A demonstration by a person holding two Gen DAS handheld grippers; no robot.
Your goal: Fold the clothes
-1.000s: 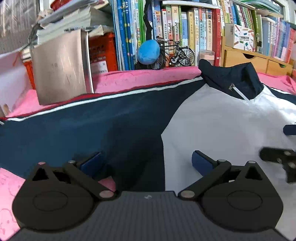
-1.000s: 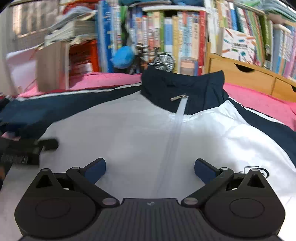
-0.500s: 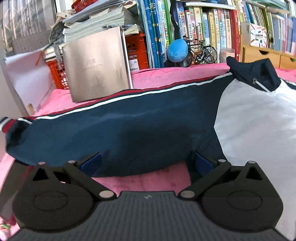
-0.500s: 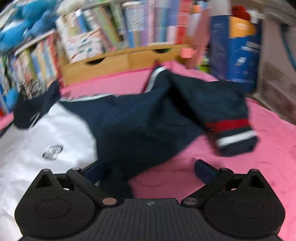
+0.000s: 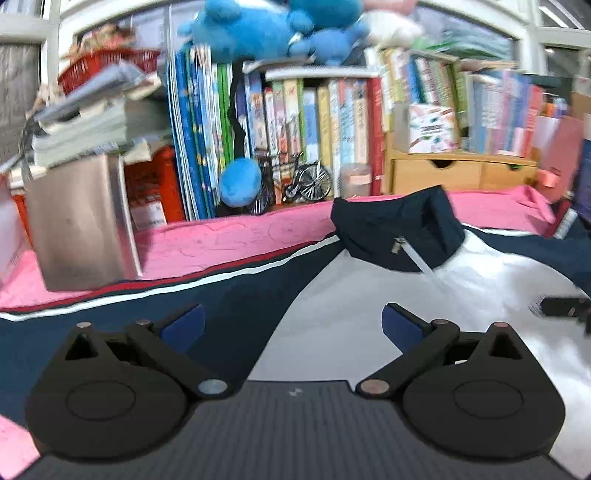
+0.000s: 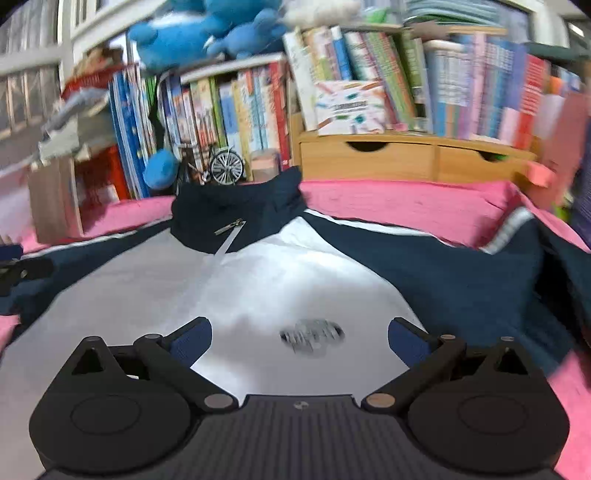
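A navy and white zip jacket lies front up on a pink bed cover, its navy collar toward the bookshelf. My left gripper is open and empty over the seam between the left navy sleeve and the white chest. My right gripper is open and empty above the white chest, near the printed logo. The right navy sleeve spreads to the right. The right gripper's tip shows at the right edge of the left wrist view.
A packed bookshelf stands behind the bed, with a toy bicycle, a blue plush, wooden drawers and a metal box at the left. Blue plush toys sit on top of the shelf.
Both grippers have swung back toward the jacket's middle and tilted upward. The left one left the sleeve end. The right one turned from the right sleeve and cuff to the chest. Both stayed open.
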